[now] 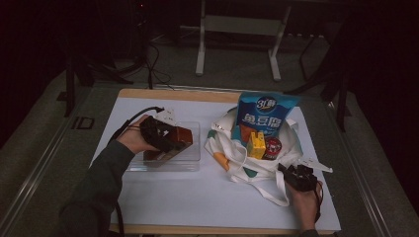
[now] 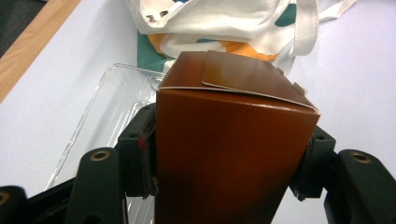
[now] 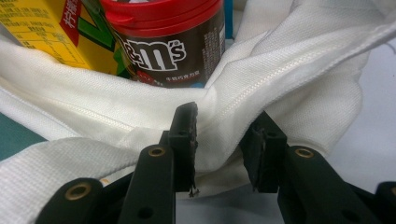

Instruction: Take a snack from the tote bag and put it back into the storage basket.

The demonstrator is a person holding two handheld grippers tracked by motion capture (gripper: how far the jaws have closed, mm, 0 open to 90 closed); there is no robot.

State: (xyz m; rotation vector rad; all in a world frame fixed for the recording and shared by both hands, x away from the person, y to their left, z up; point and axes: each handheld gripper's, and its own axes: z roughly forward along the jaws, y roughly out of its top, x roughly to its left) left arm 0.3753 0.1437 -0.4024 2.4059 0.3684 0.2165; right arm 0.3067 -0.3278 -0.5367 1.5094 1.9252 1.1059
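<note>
A brown cardboard box (image 1: 184,134) (image 2: 233,149) hangs tilted over a clear plastic tray (image 1: 193,165) (image 2: 107,102). My left gripper (image 1: 174,141) (image 2: 229,158) is shut on the box, one pad on each side. To the right lies a white tote bag (image 1: 232,148) (image 3: 303,70). It holds a blue snack packet (image 1: 266,113), a yellow drink carton (image 1: 257,144) (image 3: 42,32) and a red-lidded M&M's tub (image 1: 272,148) (image 3: 173,51). My right gripper (image 1: 295,174) (image 3: 219,140) is at the bag's near right rim, shut on a bunched fold of its cloth.
A white sheet (image 1: 197,197) covers the wooden table (image 1: 163,93). The bag's straps (image 1: 279,195) trail toward the front edge. A cable (image 1: 136,116) runs back from the left gripper. Behind the table stand a white frame's legs (image 1: 200,54) and cables on the floor.
</note>
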